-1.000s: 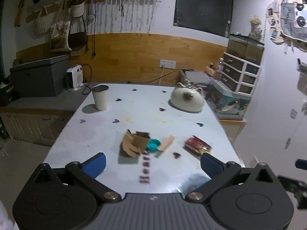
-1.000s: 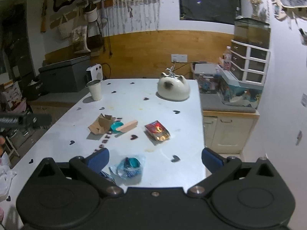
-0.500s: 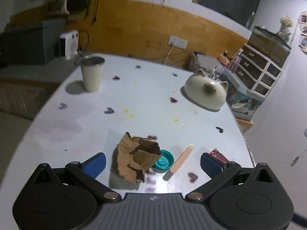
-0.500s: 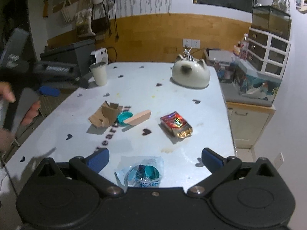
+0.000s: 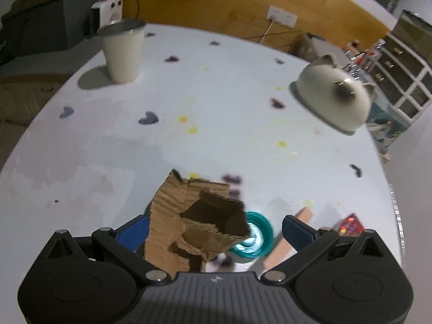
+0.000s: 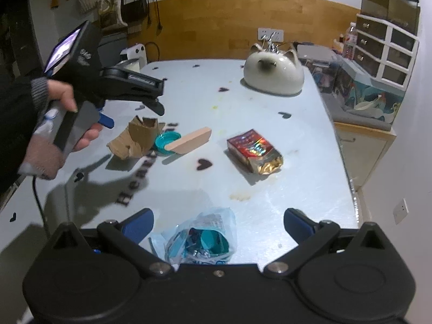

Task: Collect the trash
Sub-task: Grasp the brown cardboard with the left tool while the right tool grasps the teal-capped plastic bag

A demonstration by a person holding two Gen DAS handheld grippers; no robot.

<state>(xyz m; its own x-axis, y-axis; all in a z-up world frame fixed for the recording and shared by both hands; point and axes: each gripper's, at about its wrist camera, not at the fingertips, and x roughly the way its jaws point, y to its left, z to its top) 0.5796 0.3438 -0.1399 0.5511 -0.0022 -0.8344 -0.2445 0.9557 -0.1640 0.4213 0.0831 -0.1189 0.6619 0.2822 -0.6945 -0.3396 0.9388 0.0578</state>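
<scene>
The left gripper [image 5: 215, 228], jaws spread, was held around a torn brown cardboard piece [image 5: 194, 222]; the right gripper [image 6: 218, 222] was likewise spread above a crumpled clear plastic bag [image 6: 201, 240].

left claw [image 5: 215, 229] spread, torn cardboard [image 5: 189, 221] between fingers

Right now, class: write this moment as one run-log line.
left gripper: open, around torn cardboard | right gripper: open, over plastic bag | snack packet: untouched
</scene>
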